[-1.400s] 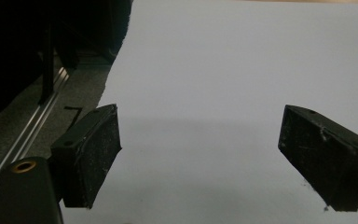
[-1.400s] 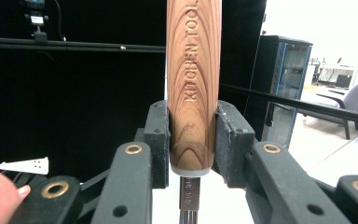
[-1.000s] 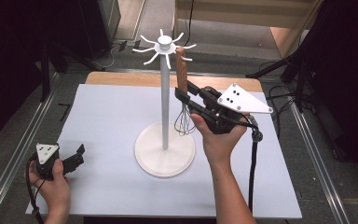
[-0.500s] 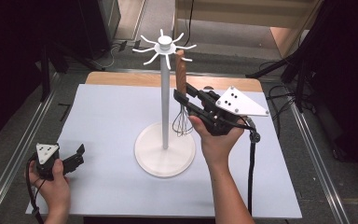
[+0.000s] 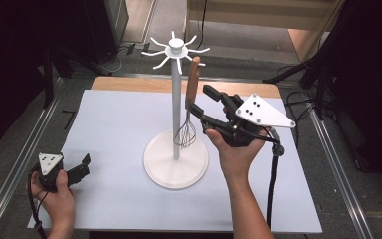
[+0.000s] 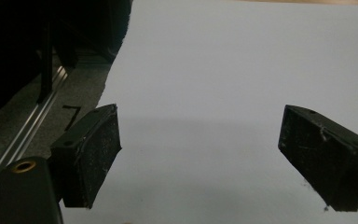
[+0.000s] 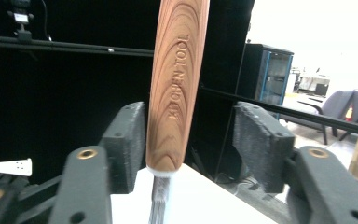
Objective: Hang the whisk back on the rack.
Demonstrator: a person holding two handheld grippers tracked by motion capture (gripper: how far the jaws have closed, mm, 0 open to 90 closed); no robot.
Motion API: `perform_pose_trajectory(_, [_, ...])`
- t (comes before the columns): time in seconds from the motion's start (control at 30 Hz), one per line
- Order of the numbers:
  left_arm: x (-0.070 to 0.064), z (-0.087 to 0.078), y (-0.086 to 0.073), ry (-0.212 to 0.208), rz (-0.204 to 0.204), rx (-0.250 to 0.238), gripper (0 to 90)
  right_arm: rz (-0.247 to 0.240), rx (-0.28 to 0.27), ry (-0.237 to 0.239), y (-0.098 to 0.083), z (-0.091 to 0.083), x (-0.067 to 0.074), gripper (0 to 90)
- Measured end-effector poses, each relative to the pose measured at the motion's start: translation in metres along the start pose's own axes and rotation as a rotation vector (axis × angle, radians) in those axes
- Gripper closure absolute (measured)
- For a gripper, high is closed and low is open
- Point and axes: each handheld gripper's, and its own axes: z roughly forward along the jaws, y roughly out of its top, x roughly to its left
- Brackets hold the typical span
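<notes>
Both grippers are black: right gripper (image 5: 204,102) carries a grey triangular plate (image 5: 262,112) with dark screws, left gripper (image 5: 82,167) brass-ringed holes; black cables (image 5: 271,184) trail.

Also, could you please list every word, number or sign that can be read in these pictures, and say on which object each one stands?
"KITCHEN TOOL": engraved along the wooden handle of the whisk, read in the right gripper view, where the handle stands between the open jaws of the right gripper.
No other readable text; a small black angle mark on the floor beside the table is no letter.
</notes>
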Motion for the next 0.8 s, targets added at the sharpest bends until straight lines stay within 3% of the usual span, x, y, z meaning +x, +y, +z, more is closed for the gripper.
perform_pose_trajectory(0.13, [0.0, 0.0, 0.0, -0.001, 0.003, 0.001, 13.6, -0.003, 0.025, -0.02, -0.001, -0.009, -0.003, 31.2])
perform_pose_trajectory(0.27, [0.0, 0.0, 0.0, 0.002, 0.005, 0.003, 13.6, 0.003, 0.055, -0.097, -0.005, -0.017, -0.008, 12.2])
perform_pose_trajectory(0.4, [0.0, 0.0, 0.0, 0.003, 0.008, 0.005, 13.6, 0.038, 0.071, -0.139, -0.01, -0.025, -0.014, 3.7])
perform_pose_trajectory(0.53, [-0.001, 0.0, 0.0, 0.006, 0.011, 0.005, 13.6, 0.041, 0.088, -0.182, -0.017, -0.032, -0.019, 0.0])
perform_pose_trajectory(0.8, [-0.001, 0.0, 0.0, 0.008, 0.013, 0.0, 13.7, 0.057, 0.104, -0.199, -0.033, -0.045, -0.029, 0.0])
